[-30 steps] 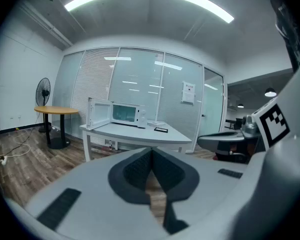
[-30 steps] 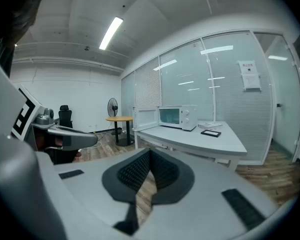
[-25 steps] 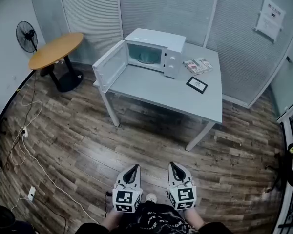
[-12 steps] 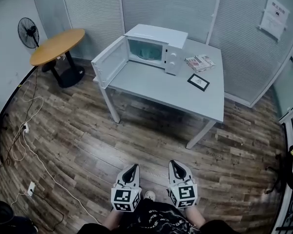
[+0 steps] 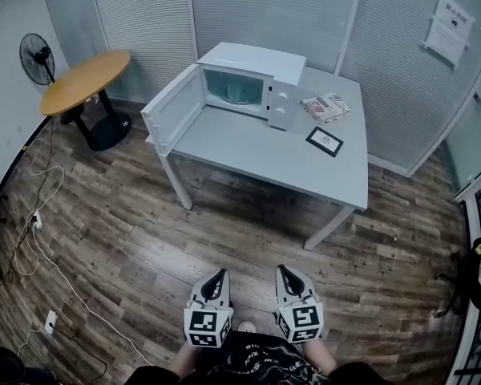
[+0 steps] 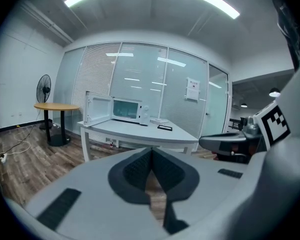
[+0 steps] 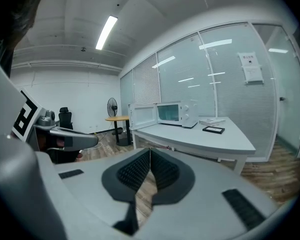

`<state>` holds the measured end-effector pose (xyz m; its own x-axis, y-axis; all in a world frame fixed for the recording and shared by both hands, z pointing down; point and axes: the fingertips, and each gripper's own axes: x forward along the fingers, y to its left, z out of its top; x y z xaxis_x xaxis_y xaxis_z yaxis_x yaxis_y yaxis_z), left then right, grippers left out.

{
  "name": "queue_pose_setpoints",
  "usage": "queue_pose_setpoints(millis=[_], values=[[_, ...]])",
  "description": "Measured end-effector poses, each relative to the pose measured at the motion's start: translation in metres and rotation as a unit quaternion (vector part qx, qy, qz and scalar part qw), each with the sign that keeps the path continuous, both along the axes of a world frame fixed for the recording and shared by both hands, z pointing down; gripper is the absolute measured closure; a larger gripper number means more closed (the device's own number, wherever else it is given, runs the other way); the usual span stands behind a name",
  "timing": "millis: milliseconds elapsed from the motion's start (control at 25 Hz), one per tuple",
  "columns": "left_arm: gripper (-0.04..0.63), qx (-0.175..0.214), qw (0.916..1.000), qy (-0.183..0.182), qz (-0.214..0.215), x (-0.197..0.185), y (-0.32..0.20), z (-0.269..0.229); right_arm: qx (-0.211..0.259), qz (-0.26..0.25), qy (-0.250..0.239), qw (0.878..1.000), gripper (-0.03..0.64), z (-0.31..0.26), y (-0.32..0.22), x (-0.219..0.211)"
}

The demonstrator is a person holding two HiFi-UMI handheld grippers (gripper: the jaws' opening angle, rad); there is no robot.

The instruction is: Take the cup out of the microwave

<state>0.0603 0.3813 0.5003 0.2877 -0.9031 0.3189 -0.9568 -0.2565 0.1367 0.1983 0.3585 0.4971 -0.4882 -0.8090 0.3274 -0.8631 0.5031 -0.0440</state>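
A white microwave (image 5: 252,85) stands at the back left of a grey table (image 5: 280,159), its door (image 5: 174,109) swung wide to the left. Something pale teal shows inside its cavity (image 5: 239,93); I cannot make out a cup. The microwave also shows small and far in the left gripper view (image 6: 126,110) and the right gripper view (image 7: 176,113). My left gripper (image 5: 218,279) and right gripper (image 5: 286,276) are held side by side low over the wooden floor, far short of the table. Both are shut with nothing between their jaws.
On the table lie a magazine (image 5: 325,107) and a small black-framed card (image 5: 324,140). A round wooden table (image 5: 82,81) and a standing fan (image 5: 37,58) are at the left. Cables (image 5: 32,239) trail over the floor. Glass partitions with blinds close off the back.
The view has advanced slightly toward the table and shifted; the table and microwave sit a little differently in frame. Both grippers stay shut and side by side.
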Motion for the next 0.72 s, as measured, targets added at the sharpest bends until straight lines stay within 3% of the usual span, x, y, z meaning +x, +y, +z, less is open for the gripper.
queue_pose_setpoints(millis=[720], values=[[0.588, 0.013, 0.9994, 0.020, 0.025, -0.072, -0.120, -0.004, 0.006, 0.022, 0.014, 1.000, 0.612, -0.005, -0.108, -0.070]])
